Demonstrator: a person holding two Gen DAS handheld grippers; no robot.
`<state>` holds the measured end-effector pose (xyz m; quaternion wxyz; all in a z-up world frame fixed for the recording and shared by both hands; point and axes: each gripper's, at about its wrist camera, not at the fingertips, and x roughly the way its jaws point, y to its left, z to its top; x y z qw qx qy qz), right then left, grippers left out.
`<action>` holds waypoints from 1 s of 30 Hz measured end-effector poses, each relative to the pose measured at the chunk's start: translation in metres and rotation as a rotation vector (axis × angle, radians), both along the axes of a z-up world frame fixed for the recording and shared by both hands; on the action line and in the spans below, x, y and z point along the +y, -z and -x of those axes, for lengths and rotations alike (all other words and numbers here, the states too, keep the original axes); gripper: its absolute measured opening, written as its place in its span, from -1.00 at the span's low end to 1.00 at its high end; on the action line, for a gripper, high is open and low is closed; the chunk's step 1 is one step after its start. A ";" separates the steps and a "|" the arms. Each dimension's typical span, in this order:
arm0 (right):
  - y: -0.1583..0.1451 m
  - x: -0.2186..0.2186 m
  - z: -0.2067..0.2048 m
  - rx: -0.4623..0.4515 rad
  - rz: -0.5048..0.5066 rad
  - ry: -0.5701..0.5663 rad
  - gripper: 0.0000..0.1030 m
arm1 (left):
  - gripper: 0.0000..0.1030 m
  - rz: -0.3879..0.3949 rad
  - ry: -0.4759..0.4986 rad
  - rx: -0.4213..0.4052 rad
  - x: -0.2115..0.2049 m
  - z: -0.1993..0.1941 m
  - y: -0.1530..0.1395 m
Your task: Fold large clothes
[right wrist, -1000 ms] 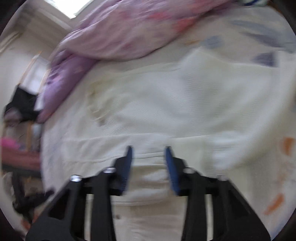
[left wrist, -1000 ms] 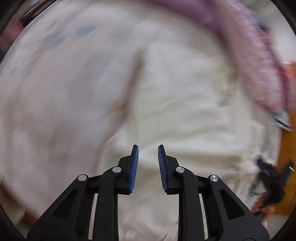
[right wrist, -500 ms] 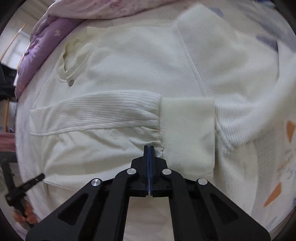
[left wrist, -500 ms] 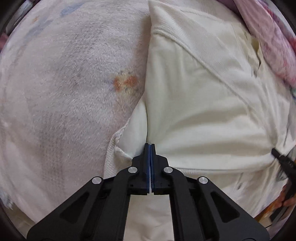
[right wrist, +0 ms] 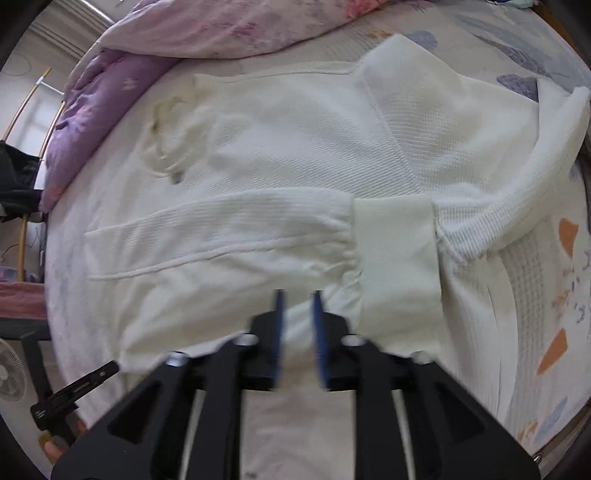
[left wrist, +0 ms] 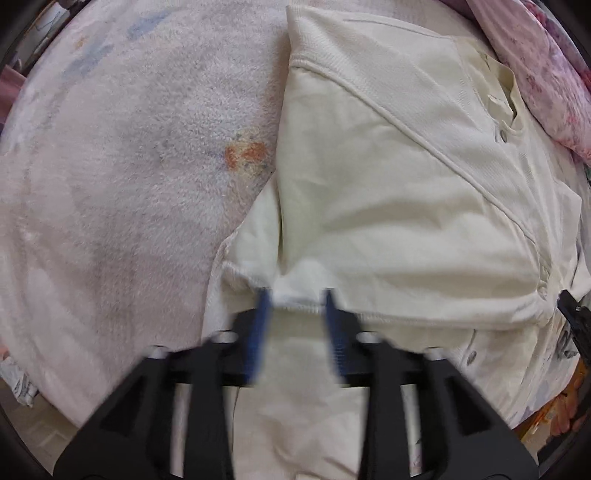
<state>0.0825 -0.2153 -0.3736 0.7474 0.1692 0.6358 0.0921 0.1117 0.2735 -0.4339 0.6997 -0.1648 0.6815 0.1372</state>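
A home bedroom: fleece-covered bed (left wrist: pixel 129 184), floral quilt (right wrist: pixel 221 29).

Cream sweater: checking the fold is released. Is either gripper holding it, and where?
Neither. Left gripper and right gripper have just opened over the cream sweater.

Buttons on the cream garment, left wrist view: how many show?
2: one button below the collar by the pink quilt, another near the hem at lower right. Folds may hide more.

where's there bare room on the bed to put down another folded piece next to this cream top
The widest bare patch is the fleecy blanket on the picture-left of the cream top in the left wrist view. A narrower printed strip shows past the folded sleeve. It is crowded toward the pink and purple quilt.
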 end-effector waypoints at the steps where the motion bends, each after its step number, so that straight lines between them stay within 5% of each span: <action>1: -0.010 0.004 0.003 -0.016 0.011 -0.005 0.27 | 0.11 -0.025 0.007 -0.005 -0.004 0.002 -0.007; 3: -0.028 0.001 0.019 -0.057 0.040 0.000 0.40 | 0.12 -0.042 0.021 -0.007 -0.012 0.006 -0.023; 14: -0.120 -0.013 0.075 -0.124 -0.009 -0.052 0.40 | 0.25 -0.077 0.034 -0.092 -0.073 0.023 -0.118; 30: -0.234 -0.130 0.138 -0.262 -0.036 -0.093 0.41 | 0.34 -0.139 -0.036 -0.276 -0.180 0.090 -0.267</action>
